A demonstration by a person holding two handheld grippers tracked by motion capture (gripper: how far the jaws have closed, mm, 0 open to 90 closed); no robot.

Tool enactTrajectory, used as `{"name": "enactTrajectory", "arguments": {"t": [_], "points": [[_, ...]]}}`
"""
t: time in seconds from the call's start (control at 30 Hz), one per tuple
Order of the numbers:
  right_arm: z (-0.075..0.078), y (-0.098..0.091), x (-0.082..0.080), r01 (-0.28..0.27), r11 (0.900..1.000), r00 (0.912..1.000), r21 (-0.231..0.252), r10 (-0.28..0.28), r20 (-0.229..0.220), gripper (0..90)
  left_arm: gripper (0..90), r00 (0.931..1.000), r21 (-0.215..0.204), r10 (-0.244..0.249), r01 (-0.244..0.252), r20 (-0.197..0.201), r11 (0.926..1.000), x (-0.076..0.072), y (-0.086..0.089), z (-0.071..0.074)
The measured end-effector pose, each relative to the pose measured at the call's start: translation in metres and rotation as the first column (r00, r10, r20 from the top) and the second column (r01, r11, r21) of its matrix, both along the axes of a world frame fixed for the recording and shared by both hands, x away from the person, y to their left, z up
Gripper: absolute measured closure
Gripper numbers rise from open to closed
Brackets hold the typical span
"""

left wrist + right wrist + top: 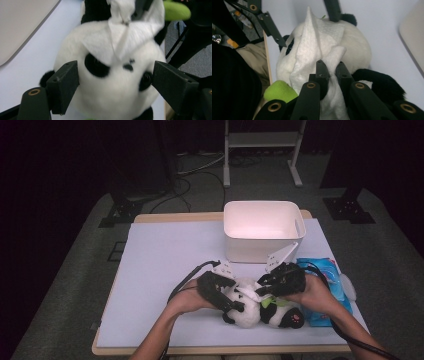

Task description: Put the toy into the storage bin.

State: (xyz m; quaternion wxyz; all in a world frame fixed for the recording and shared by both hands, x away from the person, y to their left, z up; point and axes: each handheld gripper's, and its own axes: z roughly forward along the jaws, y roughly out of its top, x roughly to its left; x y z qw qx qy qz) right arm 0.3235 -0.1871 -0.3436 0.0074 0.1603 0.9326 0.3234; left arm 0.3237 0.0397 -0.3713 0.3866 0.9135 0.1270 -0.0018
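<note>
The toy panda point(260, 312) lies on its back on the tabletop point(165, 265), close to your edge, in front of the white tub point(263, 231). A white tissue point(125, 37) is draped over its face. Your right claw point(332, 68) has its jaws squeezed tight on that tissue, pinching a fold of it just above the panda's head. In the right gripper view the tissue point(312, 50) stands up in a point over the white fur.

Your left claw point(115, 82) sits around the panda's head, one jaw at each side. Its jaws are wide. They look very close to the fur by the cheeks, but you cannot tell if they press on it. A green bit point(176, 10) of the toy pokes out by the panda's chest.

A blue pack point(325, 285) lies on the tabletop to the right, under your right hand point(312, 292). Your left hand point(192, 297) rests low at the panda's other side.
</note>
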Motion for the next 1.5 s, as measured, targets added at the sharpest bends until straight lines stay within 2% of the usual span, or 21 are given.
{"name": "enactTrajectory", "arguments": {"t": [0.13, 0.17, 0.47, 0.63, 0.7, 0.93, 1.2, 1.3, 1.33, 1.4, 1.5], "points": [[0.003, -0.005, -0.002, 0.010, 0.9999, 0.9998, 0.004, -0.010, 0.016, 82.9, 22.0, 1.0000, 0.014, -0.006, 0.006, -0.001, 0.9999, 0.001, -0.001, -0.003], [0.004, -0.007, -0.003, 0.017, 0.9998, 0.9997, 0.009, -0.017, 0.017, 82.9, 22.1, 0.9999, 0.026, -0.010, 0.010, 0.001, 0.9996, 0.001, -0.001, -0.004], [0.010, -0.030, -0.009, 0.060, 0.9958, 0.9977, 0.068, -0.062, 0.028, 82.9, 22.1, 0.9999, 0.044, -0.013, 0.013, 0.004, 0.9989, 0.001, -0.003, -0.003], [0.010, -0.043, -0.013, 0.094, 0.9936, 0.9952, 0.062, -0.095, 0.023, 82.9, 22.0, 0.9999, 0.061, -0.009, 0.009, 0.010, 0.9981, 0.002, -0.004, -0.002], [0.007, -0.049, -0.015, 0.103, 0.9934, 0.9944, 0.050, -0.104, 0.018, 82.9, 21.9, 1.0000, 0.057, -0.005, 0.005, 0.005, 0.9983, 0.003, -0.003, -0.003], [-0.005, -0.074, -0.024, 0.151, 0.9872, 0.9886, 0.052, -0.151, -0.006, 82.9, 21.9, 1.0000, 0.063, -0.008, 0.008, 0.000, 0.9980, 0.004, -0.004, -0.002], [-0.020, -0.095, -0.034, 0.188, 0.9796, 0.9818, 0.072, -0.185, -0.044, 82.9, 21.5, 0.9999, 0.067, -0.016, 0.016, -0.001, 0.9977, 0.005, -0.004, -0.001], [-0.024, -0.099, -0.035, 0.200, 0.9763, 0.9790, 0.082, -0.196, -0.056, 82.9, 21.0, 0.9998, 0.070, -0.020, 0.020, 0.004, 0.9974, 0.005, -0.005, 0.002], [-0.025, -0.100, -0.036, 0.204, 0.9750, 0.9780, 0.087, -0.200, -0.061, 82.9, 20.7, 0.9999, 0.059, -0.017, 0.017, 0.002, 0.9981, 0.004, -0.005, 0.003], [-0.028, -0.098, -0.037, 0.199, 0.9762, 0.9790, 0.086, -0.194, -0.062, 82.9, 20.7, 0.9997, 0.045, -0.020, 0.020, 0.010, 0.9988, 0.004, -0.006, 0.006], [-0.031, -0.093, -0.037, 0.189, 0.9788, 0.9807, 0.078, -0.185, -0.065, 82.9, 20.4, 0.9995, 0.047, -0.027, 0.026, 0.016, 0.9986, 0.004, -0.009, 0.009]]}}
